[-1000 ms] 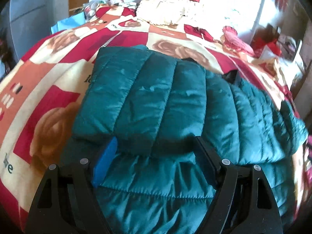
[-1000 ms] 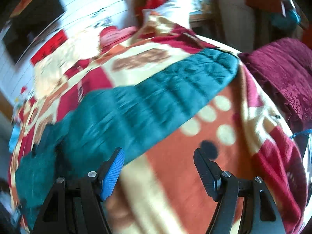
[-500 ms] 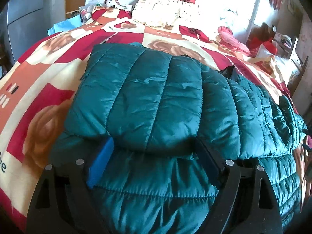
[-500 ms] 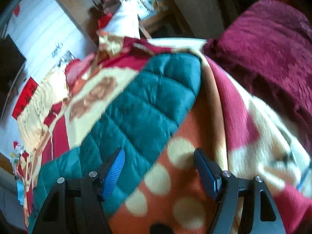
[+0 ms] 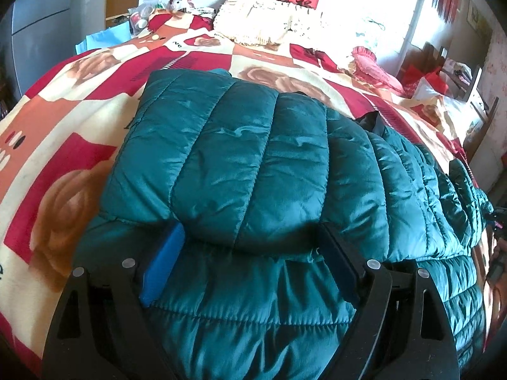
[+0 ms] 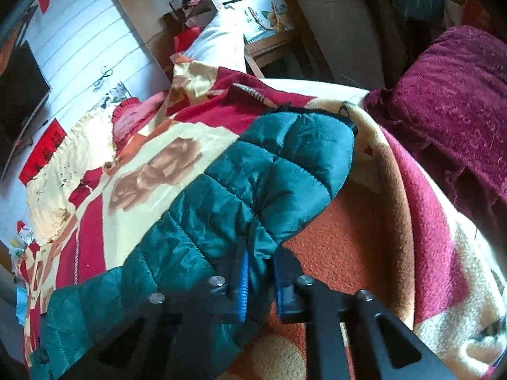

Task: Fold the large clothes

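Nearest in the right wrist view, the right gripper [image 6: 258,272] has just been closing and is now seen clamped on the lower edge of the teal sleeve [image 6: 269,177], a pinch of the quilted fabric being held between its fingers [image 6: 242,278]. From that pinch the sleeve runs away up and to the right, its long axis slanting across the patterned blanket [image 6: 348,253] toward the cuff at the bed's far edge, near the maroon cover [image 6: 450,101]; the other way it joins the body of the garment at lower left. The coming fold is judged to turn on this: the sleeve lies outward from the body, so it must be carried back across its own axis onto the jacket. In the left wrist view, the left gripper [image 5: 250,243] is seen with its fingers [image 5: 163,261] spread wide astride the folded edge of the teal puffer jacket [image 5: 253,158], not pinching it. The jacket's bulk lies ahead on the bed, stretching off to the right; beyond it a cream pillow [image 5: 266,25] is seen by the wall.
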{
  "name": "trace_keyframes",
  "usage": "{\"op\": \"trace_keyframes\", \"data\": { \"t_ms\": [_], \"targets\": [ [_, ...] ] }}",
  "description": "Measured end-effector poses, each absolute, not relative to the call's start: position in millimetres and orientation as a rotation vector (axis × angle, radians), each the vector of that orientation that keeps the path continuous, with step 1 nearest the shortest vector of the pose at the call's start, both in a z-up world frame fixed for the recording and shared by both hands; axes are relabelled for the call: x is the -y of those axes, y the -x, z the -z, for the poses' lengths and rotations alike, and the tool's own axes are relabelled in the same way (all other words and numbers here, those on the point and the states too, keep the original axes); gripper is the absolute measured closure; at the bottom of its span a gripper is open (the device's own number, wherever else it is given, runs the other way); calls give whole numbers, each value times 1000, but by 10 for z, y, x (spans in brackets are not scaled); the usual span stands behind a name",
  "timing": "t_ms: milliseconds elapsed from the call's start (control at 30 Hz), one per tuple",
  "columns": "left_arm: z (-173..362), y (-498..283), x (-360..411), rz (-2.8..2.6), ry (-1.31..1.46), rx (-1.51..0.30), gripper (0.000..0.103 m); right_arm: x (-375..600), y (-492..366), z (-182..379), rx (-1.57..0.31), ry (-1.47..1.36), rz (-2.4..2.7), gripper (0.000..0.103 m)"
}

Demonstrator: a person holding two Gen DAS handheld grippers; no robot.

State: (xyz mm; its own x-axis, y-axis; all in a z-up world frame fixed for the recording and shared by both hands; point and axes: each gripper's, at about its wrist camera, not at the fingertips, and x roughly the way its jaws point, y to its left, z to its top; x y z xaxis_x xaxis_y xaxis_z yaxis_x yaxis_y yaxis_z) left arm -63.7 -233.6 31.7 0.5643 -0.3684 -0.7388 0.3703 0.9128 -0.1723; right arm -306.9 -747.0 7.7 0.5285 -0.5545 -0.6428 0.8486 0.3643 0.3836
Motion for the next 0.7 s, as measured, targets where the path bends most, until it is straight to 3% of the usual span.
{"op": "trace_keyframes", "data": {
  "t_ms": [233, 700],
  "targets": [
    [-316, 634, 2334, 435, -2, -869, 17, 7163, 3234, -605, -306, -748, 756, 95],
    [-639, 762, 2129, 461, 3, -868, 17, 5205, 2627, -1552, -366, -522, 256, 96]
  ]
}}
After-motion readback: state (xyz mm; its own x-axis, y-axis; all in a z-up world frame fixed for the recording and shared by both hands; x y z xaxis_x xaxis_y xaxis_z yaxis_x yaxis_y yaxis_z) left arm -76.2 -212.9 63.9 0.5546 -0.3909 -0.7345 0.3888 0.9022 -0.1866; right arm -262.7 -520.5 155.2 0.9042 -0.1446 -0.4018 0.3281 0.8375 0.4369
